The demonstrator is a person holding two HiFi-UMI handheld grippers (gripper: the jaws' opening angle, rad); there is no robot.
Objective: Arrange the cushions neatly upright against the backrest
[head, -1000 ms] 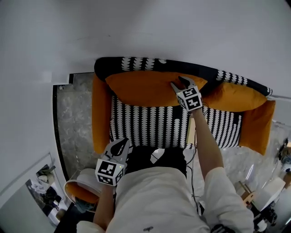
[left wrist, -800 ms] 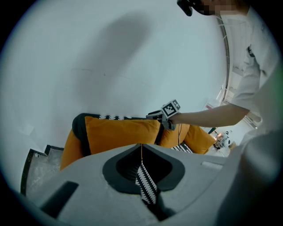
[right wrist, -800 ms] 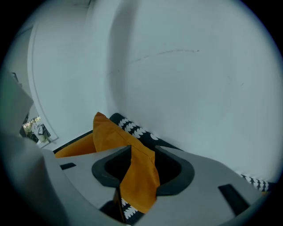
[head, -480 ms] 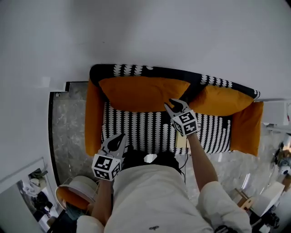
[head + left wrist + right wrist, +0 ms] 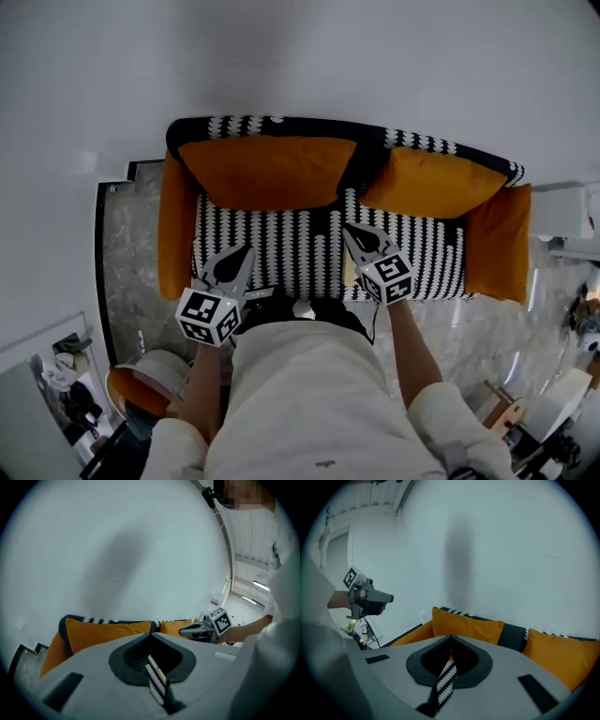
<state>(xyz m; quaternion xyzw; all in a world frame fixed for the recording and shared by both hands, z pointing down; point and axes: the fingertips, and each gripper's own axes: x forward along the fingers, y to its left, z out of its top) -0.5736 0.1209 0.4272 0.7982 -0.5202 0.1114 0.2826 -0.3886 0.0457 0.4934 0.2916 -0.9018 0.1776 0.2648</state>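
A white wall [image 5: 300,56] rises behind a two-seat sofa [image 5: 281,246] with a black-and-white patterned seat and backrest and orange armrests. The sofa stands on a grey marbled floor [image 5: 131,234]. The person [image 5: 300,394] stands at the sofa's front edge. In the head view, the larger orange cushion [image 5: 267,172] stands upright against the backrest on the sofa's left half. The smaller orange cushion [image 5: 433,183] stands against the backrest on the right half, near the right armrest, with a strip of backrest showing between the two. The left gripper [image 5: 246,250] hovers over the seat's front left part, its jaws pressed together and empty. The right gripper [image 5: 350,230], over the seat's middle, has just closed its jaws, and they meet with nothing between them.
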